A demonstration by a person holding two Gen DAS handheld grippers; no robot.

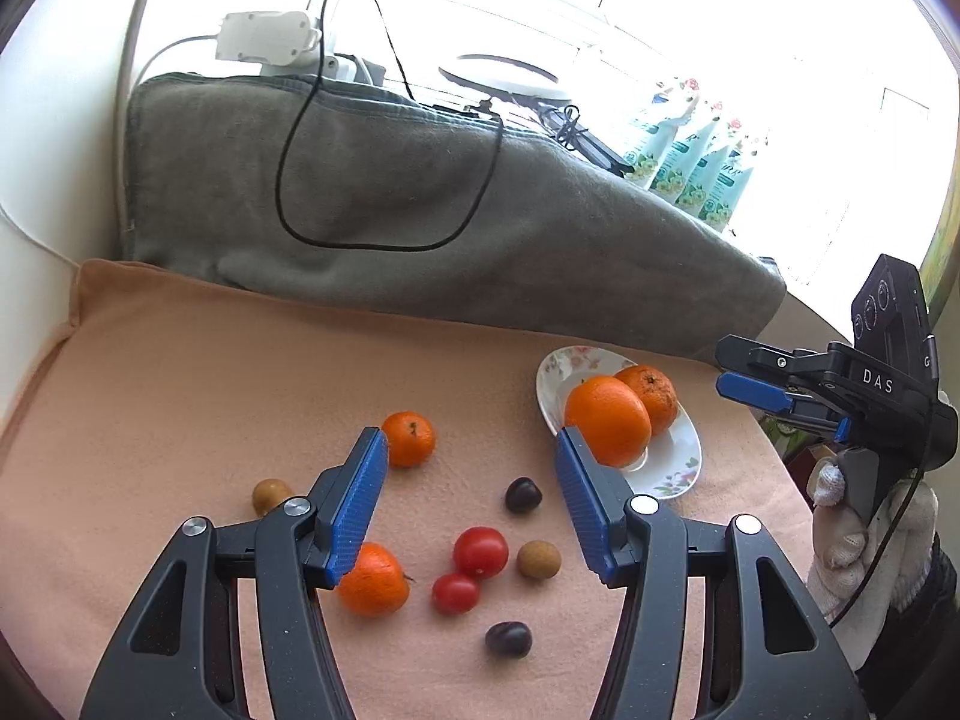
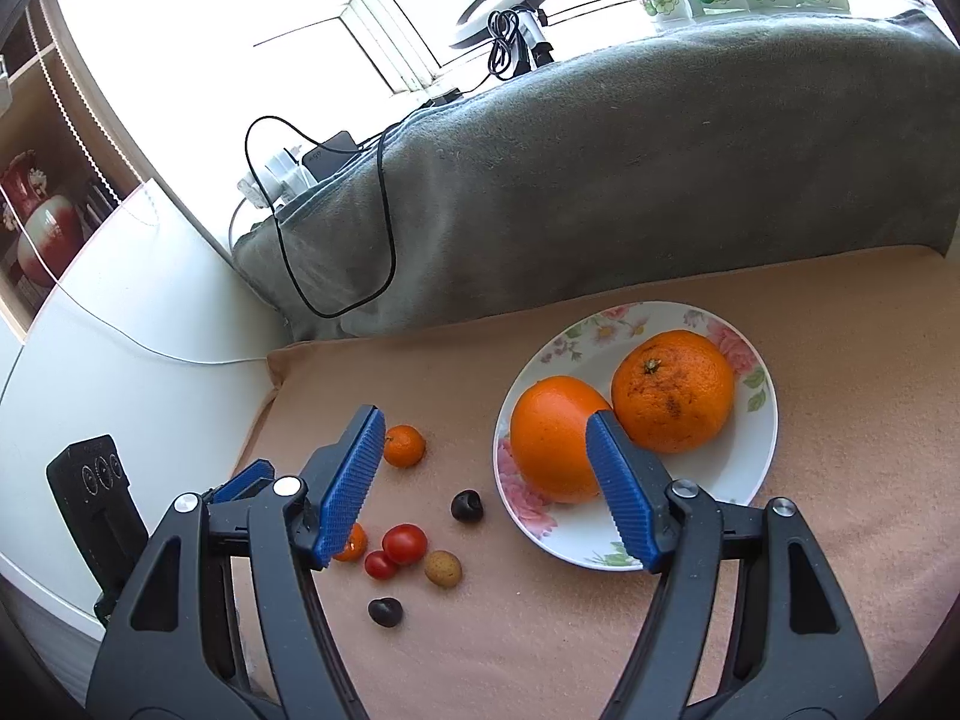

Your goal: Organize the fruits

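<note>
Both claws, left (image 1: 468,450) and right (image 2: 486,432), gape wide over two plated oranges (image 2: 555,438) and two tomatoes (image 1: 480,551).

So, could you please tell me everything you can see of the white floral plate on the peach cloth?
The round white plate with pink flowers and green leaves on its rim looks like glazed ceramic. It lies flat on the peach cloth, in front of the grey blanket. Two fruits rest in it, touching: a smooth orange and a darker, speckled, stemmed orange. Neither gripper touches it; the smaller fruits lie off it to its left.
</note>
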